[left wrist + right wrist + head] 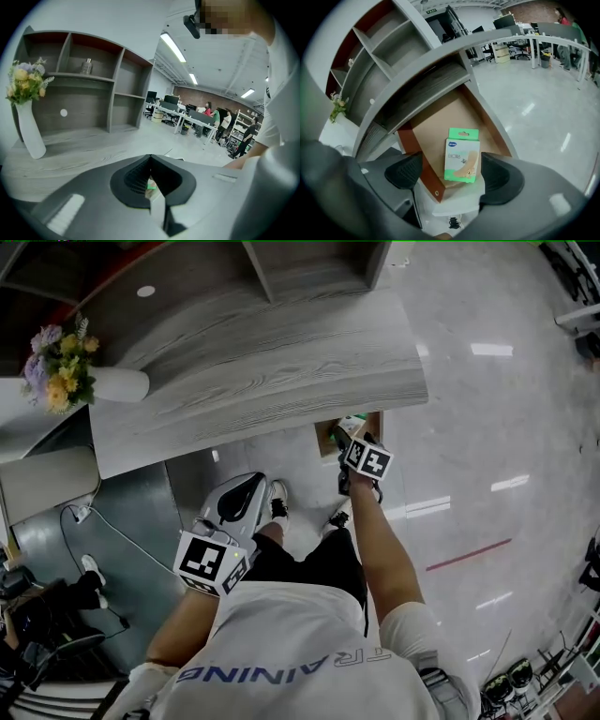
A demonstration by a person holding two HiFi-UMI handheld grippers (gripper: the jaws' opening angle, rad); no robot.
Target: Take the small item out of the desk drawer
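Note:
A small green and white box (pixel 462 154) lies flat on the brown bottom of the open desk drawer (pixel 440 119), close to its front edge. My right gripper (pixel 451 173) stands open over the drawer, its two dark pads on either side of the box without touching it. In the head view the right gripper (pixel 342 442) reaches into the drawer (pixel 323 439) under the right end of the grey desk (pixel 262 371). My left gripper (pixel 267 488) hangs in front of the person's body, below the desk edge. Its jaws (pixel 150 164) are shut with nothing held.
A white vase with flowers (pixel 61 371) stands on the desk's left end, below a grey shelf unit (pixel 89 89). The person's legs and shoes (pixel 277 510) are under the desk edge. Cables and a desk corner lie at the left. Glossy floor spreads to the right.

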